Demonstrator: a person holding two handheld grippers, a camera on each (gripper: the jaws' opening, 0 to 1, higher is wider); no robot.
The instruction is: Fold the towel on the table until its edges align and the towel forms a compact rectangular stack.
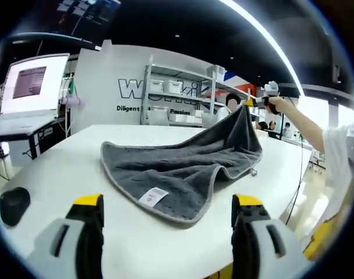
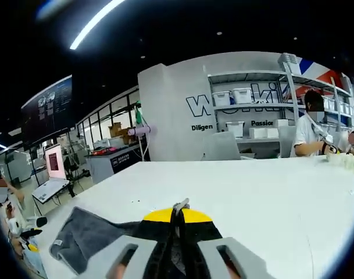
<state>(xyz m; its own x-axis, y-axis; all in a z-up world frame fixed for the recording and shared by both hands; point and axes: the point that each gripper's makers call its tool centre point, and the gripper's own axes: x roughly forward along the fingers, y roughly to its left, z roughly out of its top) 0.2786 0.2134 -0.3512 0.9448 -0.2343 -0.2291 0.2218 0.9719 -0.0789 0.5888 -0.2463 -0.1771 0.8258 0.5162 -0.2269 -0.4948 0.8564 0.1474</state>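
Observation:
A dark grey towel (image 1: 182, 168) with a light hem and a white label lies on the white table (image 1: 66, 168). Its far right corner is lifted high off the table by my right gripper (image 1: 268, 99), seen at the end of a person's outstretched arm. My left gripper (image 1: 167, 221) stands open above the table's near side, nothing between its yellow-tipped jaws, short of the towel's near edge. In the right gripper view, my right gripper (image 2: 178, 216) is shut on the towel (image 2: 86, 235), which hangs down to the left from the jaws.
A black mouse-like object (image 1: 14, 204) lies on the table at the left. A monitor (image 1: 32, 82) on a stand is off the left edge. Shelves with white bins (image 1: 177, 93) stand behind, with people (image 2: 309, 131) beyond the table.

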